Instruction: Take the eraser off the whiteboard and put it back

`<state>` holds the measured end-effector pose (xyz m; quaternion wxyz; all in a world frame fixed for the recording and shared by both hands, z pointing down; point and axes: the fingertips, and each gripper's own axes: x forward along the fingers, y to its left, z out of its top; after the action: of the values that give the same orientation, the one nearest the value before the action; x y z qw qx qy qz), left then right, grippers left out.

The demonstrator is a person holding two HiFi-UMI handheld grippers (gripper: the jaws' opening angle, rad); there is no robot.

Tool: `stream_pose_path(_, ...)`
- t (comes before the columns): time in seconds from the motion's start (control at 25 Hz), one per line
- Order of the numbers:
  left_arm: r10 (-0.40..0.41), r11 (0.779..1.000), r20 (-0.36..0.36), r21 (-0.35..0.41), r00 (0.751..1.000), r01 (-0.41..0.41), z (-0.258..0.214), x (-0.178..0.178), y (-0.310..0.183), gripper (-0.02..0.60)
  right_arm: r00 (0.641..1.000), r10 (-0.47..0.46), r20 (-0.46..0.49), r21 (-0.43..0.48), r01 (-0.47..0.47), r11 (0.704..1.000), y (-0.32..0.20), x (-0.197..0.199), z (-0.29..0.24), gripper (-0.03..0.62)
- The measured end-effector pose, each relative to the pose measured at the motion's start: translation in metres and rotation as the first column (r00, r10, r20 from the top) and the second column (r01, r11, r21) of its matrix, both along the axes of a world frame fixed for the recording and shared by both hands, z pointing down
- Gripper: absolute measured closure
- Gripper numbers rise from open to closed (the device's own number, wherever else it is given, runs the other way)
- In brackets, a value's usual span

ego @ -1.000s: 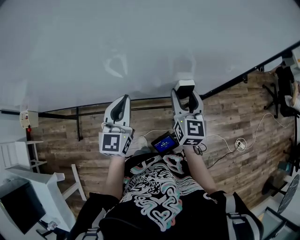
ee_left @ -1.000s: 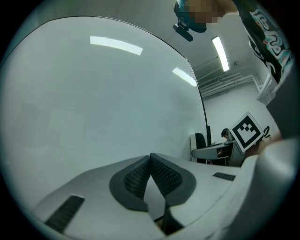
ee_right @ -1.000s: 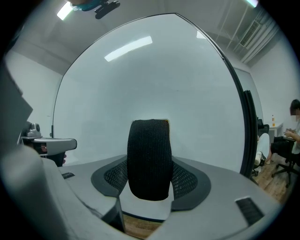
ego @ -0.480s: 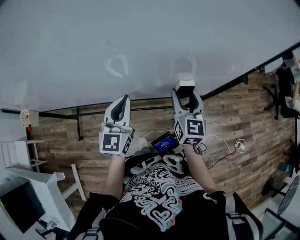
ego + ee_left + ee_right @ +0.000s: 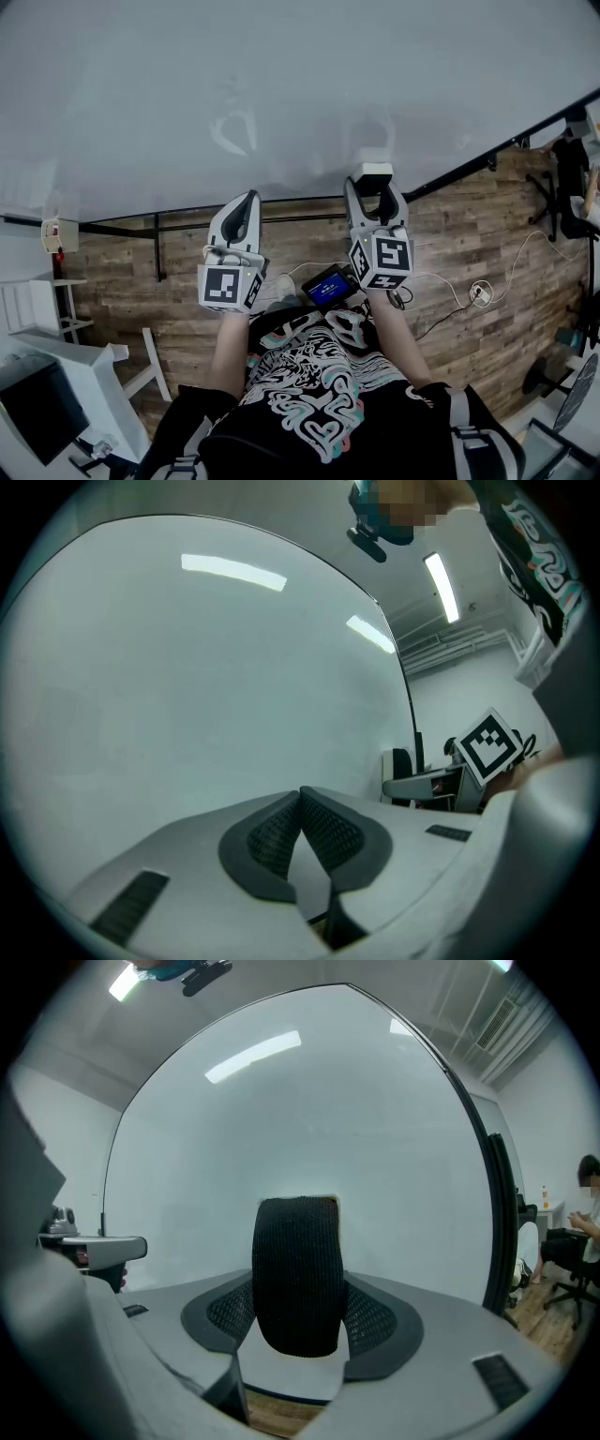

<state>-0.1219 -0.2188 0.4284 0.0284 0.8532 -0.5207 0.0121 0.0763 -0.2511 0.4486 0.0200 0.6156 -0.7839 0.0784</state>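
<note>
The whiteboard (image 5: pixel 281 94) fills the upper half of the head view and the background of both gripper views. My right gripper (image 5: pixel 373 187) is shut on the eraser (image 5: pixel 373 173), a white block with black felt, held at the board's lower part. In the right gripper view the eraser's felt (image 5: pixel 298 1274) stands upright between the jaw pads, with the right gripper (image 5: pixel 298 1293) pointing at the board (image 5: pixel 309 1119). I cannot tell whether the eraser touches the board. My left gripper (image 5: pixel 246 199) is shut and empty beside it, and in its own view the left gripper (image 5: pixel 300 797) faces the board (image 5: pixel 187 686).
The board's black frame (image 5: pixel 187 217) runs along its lower edge above a wooden floor (image 5: pixel 469 272). White furniture (image 5: pixel 56 375) stands at the lower left, cables (image 5: pixel 478 286) and an office chair (image 5: pixel 572 178) at the right. A small screen (image 5: pixel 328 284) hangs at my waist. A seated person (image 5: pixel 589 1213) is at the far right.
Almost nothing differs: my right gripper with the eraser has edged slightly to the right, and the left gripper has stayed where it was.
</note>
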Motion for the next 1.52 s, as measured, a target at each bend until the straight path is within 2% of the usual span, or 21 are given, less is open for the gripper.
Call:
stream_pose_path(0.2, 0.023, 1.000, -0.003, -0.002, 1.000, -0.023, -0.001, 0.003, 0.001, 0.558, 1.000, -0.002, 0.002, -0.007, 0.002, 1.000, 0.000, 0.000, 0.000, 0.336)
stream_pose_path(0.68, 0.017, 1.000, -0.017, 0.011, 1.000, -0.017, -0.003, 0.000, 0.005, 0.560, 1.000, -0.001, 0.028, -0.030, 0.002, 1.000, 0.011, -0.002, 0.004, 0.326)
stream_pose_path(1.08, 0.034, 0.999, -0.028, 0.025, 0.999, -0.033, -0.007, 0.006, 0.017, 0.559, 1.000, 0.014, 0.021, -0.069, -0.012, 0.998, 0.037, 0.002, 0.015, 0.326)
stream_pose_path(1.52, 0.037, 0.999, -0.027, 0.034, 0.999, -0.036, -0.017, 0.009, 0.027, 0.559, 0.999, 0.034, 0.037, -0.042, -0.032, 0.999, 0.058, 0.011, 0.007, 0.339)
